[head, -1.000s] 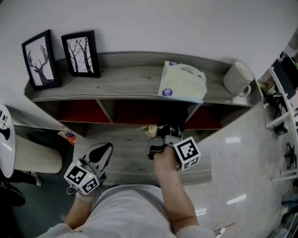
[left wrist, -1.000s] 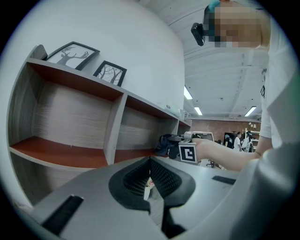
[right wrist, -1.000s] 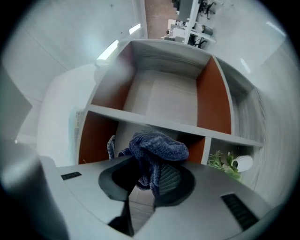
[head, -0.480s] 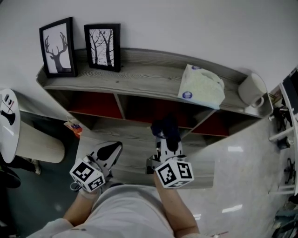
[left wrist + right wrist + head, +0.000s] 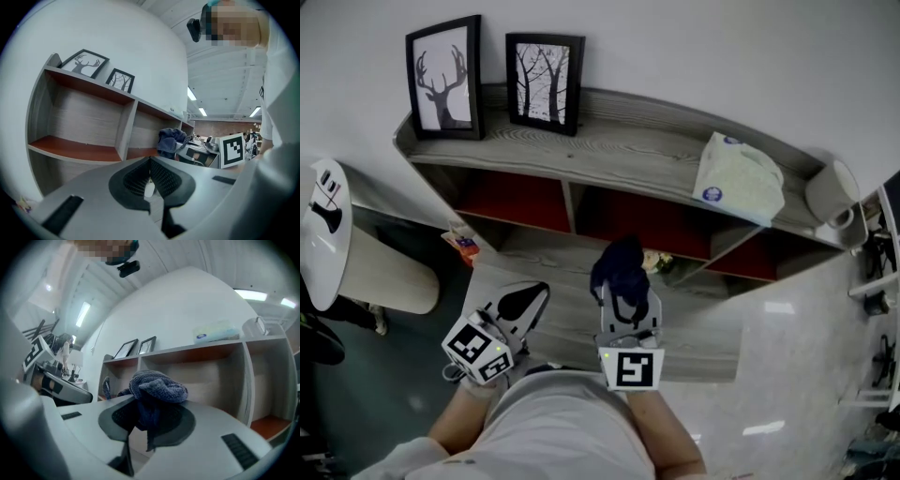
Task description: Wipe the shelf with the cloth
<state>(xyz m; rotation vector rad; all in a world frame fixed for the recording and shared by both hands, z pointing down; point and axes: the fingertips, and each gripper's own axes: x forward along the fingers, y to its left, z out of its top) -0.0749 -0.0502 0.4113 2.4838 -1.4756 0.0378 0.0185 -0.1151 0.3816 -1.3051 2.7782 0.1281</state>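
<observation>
My right gripper [image 5: 623,298] is clamped on the dark blue cloth [image 5: 619,266]. The bundle bulges above the jaws, with a tail hanging down between them in the right gripper view [image 5: 151,394]. It sits in front of the middle compartment of the shelf [image 5: 609,155], over the grey lower board and short of the red-backed opening.

My left gripper [image 5: 521,306] hangs low to the left of it, jaws pressed together with nothing between them. Its own view looks along the compartments toward the cloth [image 5: 171,140].

The top board is crowded. A deer picture [image 5: 445,77] and a tree picture [image 5: 546,82] stand upright against the wall at the left end, and a pale green tissue pack [image 5: 739,178] and a white mug [image 5: 830,192] on its side lie at the right. Between them there is bare wood.

Lower down, a small pale object [image 5: 657,262] — I can't make out what — lies just right of the cloth, and an orange packet [image 5: 461,245] lies by the left end.
</observation>
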